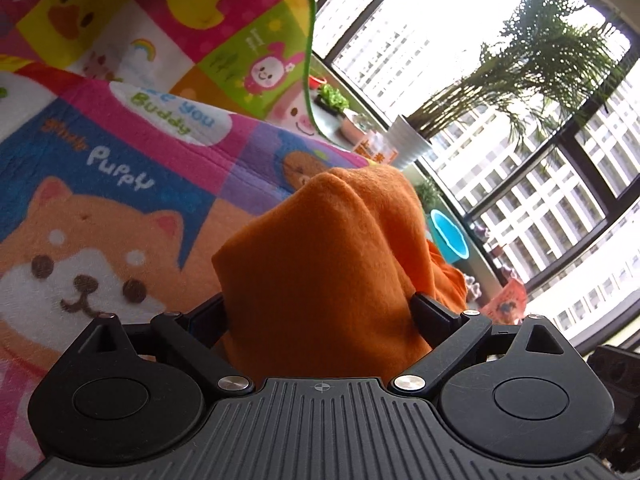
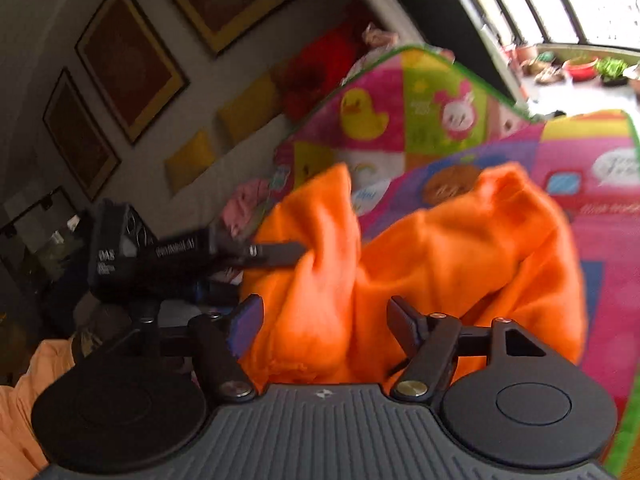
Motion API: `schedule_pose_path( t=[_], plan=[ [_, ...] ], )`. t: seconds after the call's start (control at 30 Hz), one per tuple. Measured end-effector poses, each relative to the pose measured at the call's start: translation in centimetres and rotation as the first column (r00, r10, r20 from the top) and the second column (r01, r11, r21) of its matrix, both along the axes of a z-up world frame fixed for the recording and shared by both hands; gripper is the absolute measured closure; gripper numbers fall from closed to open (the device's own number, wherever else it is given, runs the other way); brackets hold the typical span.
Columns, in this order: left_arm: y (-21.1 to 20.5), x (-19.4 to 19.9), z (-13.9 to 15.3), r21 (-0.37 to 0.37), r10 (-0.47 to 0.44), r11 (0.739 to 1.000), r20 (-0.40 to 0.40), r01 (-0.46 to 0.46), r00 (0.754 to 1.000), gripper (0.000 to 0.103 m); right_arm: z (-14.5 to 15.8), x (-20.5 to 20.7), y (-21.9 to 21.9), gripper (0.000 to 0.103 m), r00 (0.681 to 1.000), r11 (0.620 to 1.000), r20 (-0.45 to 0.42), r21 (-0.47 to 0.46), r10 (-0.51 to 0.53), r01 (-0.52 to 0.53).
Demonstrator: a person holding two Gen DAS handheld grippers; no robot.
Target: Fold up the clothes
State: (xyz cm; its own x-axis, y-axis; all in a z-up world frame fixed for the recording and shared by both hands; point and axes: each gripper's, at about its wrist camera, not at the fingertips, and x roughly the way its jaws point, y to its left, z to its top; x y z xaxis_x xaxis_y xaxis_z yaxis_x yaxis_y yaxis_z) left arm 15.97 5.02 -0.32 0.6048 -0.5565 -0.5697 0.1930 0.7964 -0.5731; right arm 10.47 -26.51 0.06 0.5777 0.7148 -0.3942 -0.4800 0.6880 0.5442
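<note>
An orange garment (image 1: 328, 264) hangs bunched in front of both cameras, above a colourful cartoon play mat (image 1: 120, 168). In the left wrist view the cloth fills the gap between the fingers of my left gripper (image 1: 320, 312), which stand wide apart with the fabric draped between them. In the right wrist view the orange garment (image 2: 460, 264) lies between the spread fingers of my right gripper (image 2: 324, 320). The left gripper (image 2: 280, 256) shows there from the side, its fingers pinched on a fold of the orange cloth.
The play mat (image 2: 440, 120) curls up at its far edge. A windowsill holds potted plants (image 1: 412, 140) and a blue bowl (image 1: 450, 236) before large windows. Framed pictures (image 2: 128, 60) hang on the wall. A peach cloth (image 2: 24, 400) lies at the lower left.
</note>
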Motion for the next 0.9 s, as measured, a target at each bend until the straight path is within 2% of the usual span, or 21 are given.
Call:
schedule_pose_path(
  t=[0.13,0.17,0.23,0.3,0.33,0.43,0.53,0.63,0.7,0.8,0.9],
  plan=[
    [0.6,-0.6,0.7,-0.009,0.005,1.000,0.015,-0.005,1.000,0.005,-1.3,0.7,4.3,0.035,0.997,0.996,-0.016,-0.041,0.077,-0.078],
    [0.7,-0.7,0.9,-0.010,0.006,1.000,0.020,-0.006,1.000,0.005,-1.2,0.5,5.2,0.038,0.997,0.995,0.015,-0.076,0.070,-0.069],
    [0.6,-0.7,1.5,-0.016,0.011,1.000,0.035,-0.010,0.999,0.005,-0.5,0.1,6.6,0.066,0.994,0.991,0.089,-0.121,0.062,-0.051],
    [0.8,-0.7,2.3,-0.044,0.010,0.999,0.057,-0.008,0.998,0.005,0.9,-0.2,6.3,0.079,0.987,0.993,0.154,-0.113,0.040,-0.023],
    [0.9,-0.7,2.7,-0.064,0.007,0.998,0.070,-0.002,0.997,0.005,1.8,-0.3,5.7,0.083,0.981,0.992,0.193,-0.124,0.013,0.011],
    [0.0,-0.5,3.7,-0.080,-0.006,0.997,0.100,0.014,0.995,0.005,4.0,-0.1,3.8,0.085,0.953,0.979,0.295,-0.164,-0.068,0.121],
    [-1.4,0.1,3.6,-0.046,-0.032,0.998,0.089,0.036,0.995,0.005,4.3,0.7,1.2,0.085,0.917,0.931,0.368,-0.257,-0.156,0.261],
    [-2.8,0.6,2.5,-0.031,-0.061,0.998,0.050,0.062,0.997,0.005,2.5,2.5,-1.0,0.085,0.873,0.831,0.429,-0.378,-0.234,0.408],
    [-3.5,0.8,1.9,-0.028,-0.077,0.997,0.031,0.078,0.997,0.005,1.0,4.3,-2.7,0.084,0.881,0.787,0.375,-0.432,-0.287,0.441],
    [-4.2,1.0,1.3,-0.031,-0.092,0.995,0.017,0.093,0.996,0.005,-1.6,6.3,-4.4,0.081,0.926,0.810,0.198,-0.449,-0.320,0.376],
    [-4.0,1.2,0.8,-0.037,-0.086,0.996,0.009,0.086,0.996,0.005,-2.1,5.7,-3.7,0.080,0.933,0.821,0.186,-0.444,-0.308,0.359]
  ],
)
